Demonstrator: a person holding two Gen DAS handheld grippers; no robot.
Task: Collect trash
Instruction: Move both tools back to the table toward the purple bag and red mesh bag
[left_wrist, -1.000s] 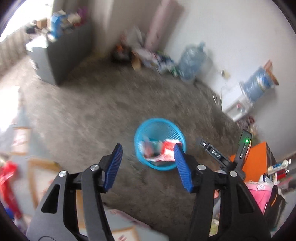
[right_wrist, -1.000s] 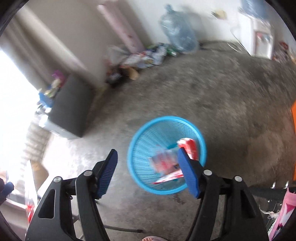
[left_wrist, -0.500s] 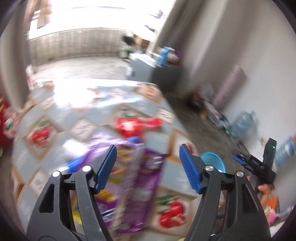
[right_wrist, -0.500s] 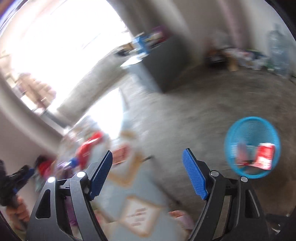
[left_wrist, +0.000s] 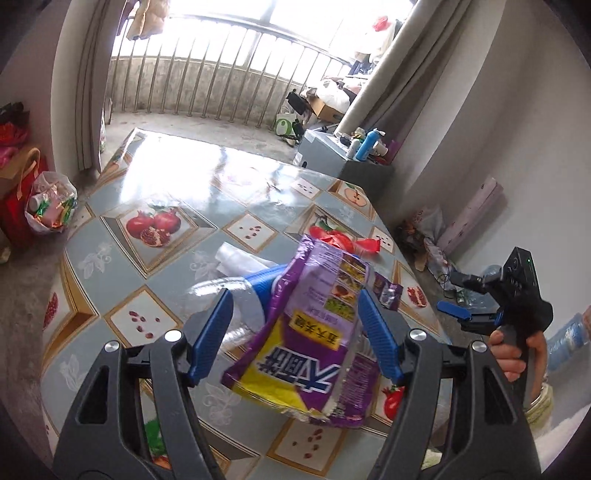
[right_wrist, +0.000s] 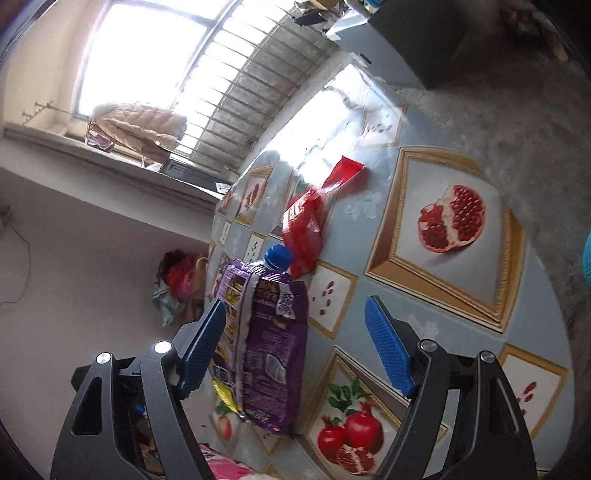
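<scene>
The left gripper (left_wrist: 295, 336) is hovering with its jaws standing apart over a purple snack bag (left_wrist: 317, 343), which is lying on the fruit-patterned table (left_wrist: 155, 177) without touching either pad. The right gripper (right_wrist: 295, 347) is likewise gaping, empty. A red wrapper (right_wrist: 306, 221) is lying at twelve o'clock from the bag's top, beside a blue-capped bottle (right_wrist: 277, 256).

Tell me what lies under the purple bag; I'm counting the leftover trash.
Under the purple bag lies a clear plastic bottle with a blue cap. Its middle is covered.
</scene>
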